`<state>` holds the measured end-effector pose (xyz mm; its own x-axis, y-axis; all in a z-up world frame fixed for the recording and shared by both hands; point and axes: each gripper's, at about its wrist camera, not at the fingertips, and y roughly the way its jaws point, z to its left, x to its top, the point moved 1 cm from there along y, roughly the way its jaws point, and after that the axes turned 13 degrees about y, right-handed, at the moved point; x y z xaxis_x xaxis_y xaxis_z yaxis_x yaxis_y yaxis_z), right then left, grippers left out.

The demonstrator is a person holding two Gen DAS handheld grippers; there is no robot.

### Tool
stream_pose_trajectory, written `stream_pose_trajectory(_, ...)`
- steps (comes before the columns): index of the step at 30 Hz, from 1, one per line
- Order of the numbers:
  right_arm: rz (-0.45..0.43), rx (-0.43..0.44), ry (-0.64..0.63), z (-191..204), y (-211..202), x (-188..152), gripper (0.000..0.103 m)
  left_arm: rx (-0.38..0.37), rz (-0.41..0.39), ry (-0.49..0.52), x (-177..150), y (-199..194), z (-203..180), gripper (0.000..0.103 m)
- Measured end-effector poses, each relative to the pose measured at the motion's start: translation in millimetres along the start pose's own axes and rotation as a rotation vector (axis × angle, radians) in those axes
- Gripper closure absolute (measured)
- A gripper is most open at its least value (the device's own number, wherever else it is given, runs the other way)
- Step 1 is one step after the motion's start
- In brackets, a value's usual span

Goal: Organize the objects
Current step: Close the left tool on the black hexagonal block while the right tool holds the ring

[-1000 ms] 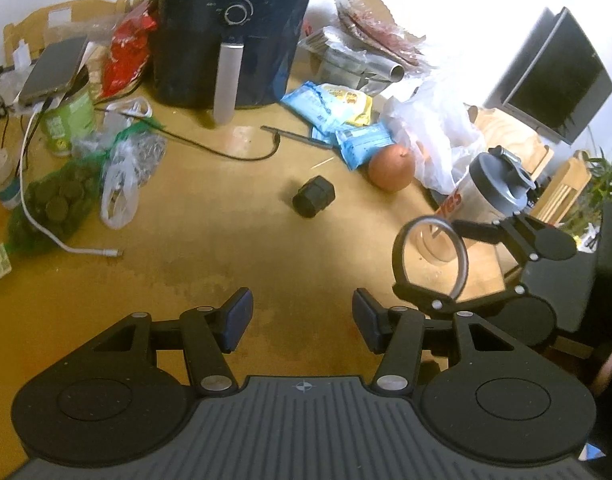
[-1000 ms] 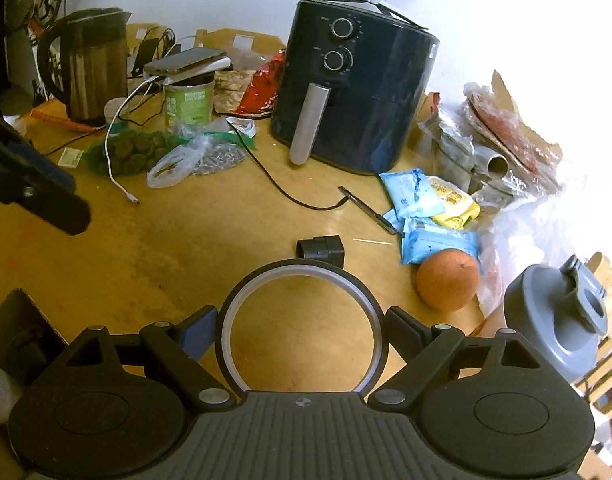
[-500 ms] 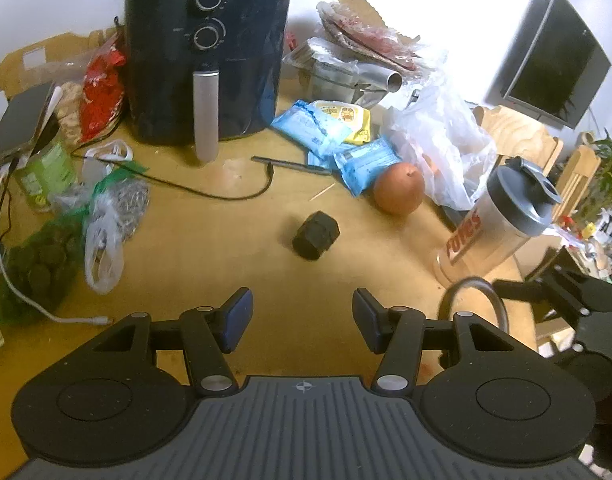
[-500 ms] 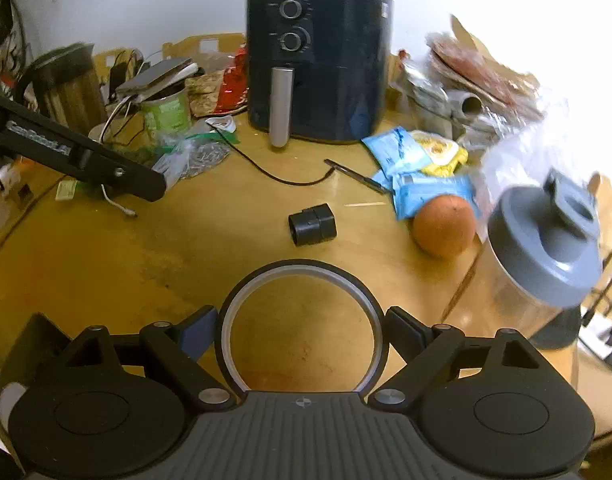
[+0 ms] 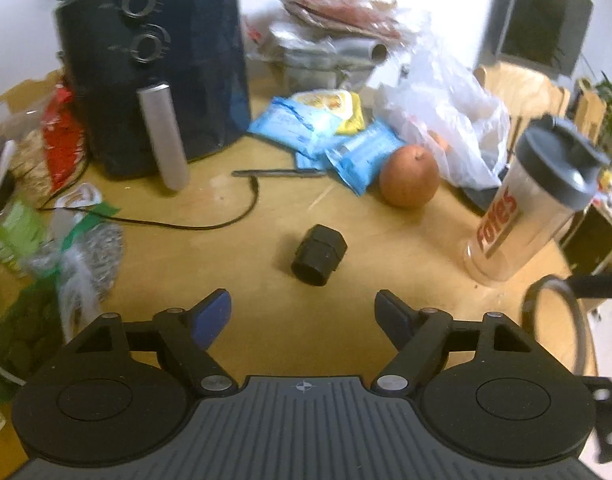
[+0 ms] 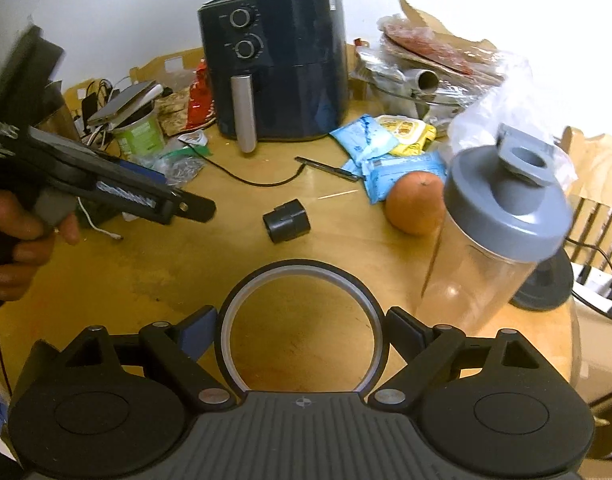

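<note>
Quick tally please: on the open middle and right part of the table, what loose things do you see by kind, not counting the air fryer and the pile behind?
Blue snack packets: 2
Yellow snack packet: 1
Orange: 1
Shaker bottle: 1
Black adapter: 1
Black ring, gripped in the right tool: 1
Total: 7
The left tool is opening, nothing between its fingers.

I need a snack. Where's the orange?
The orange sits on the table right of centre in both views, between the blue packets and the shaker bottle.

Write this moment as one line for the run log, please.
left gripper: jaws opening, nothing between | right gripper: shut on black ring | small black connector: on table, untouched
</note>
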<state>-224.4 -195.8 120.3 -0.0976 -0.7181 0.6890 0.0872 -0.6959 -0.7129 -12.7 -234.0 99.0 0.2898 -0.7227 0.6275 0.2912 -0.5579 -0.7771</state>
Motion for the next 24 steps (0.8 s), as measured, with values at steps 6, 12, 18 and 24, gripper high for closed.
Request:
stream_pose_trajectory(6,-0.006,-0.056,0.058,-14,-9,-6,0.012,0.008,0.005,0.128,3,29,-13,0.025)
stream_pose_trajectory(12,-0.013,-0.089,0.096,-24,-15,-8,0.012,0.039,0.007,0.3,6,62,-30,0.027)
stream_pose_trajectory(18,-0.017,-0.12,0.137,-31,-20,-12,0.012,0.059,0.024,0.421,8,88,-41,0.041)
stream_pose_trajectory(24,-0.021,-0.152,0.175,-35,-26,-16,0.012,0.059,0.052,0.48,8,107,-44,0.062)
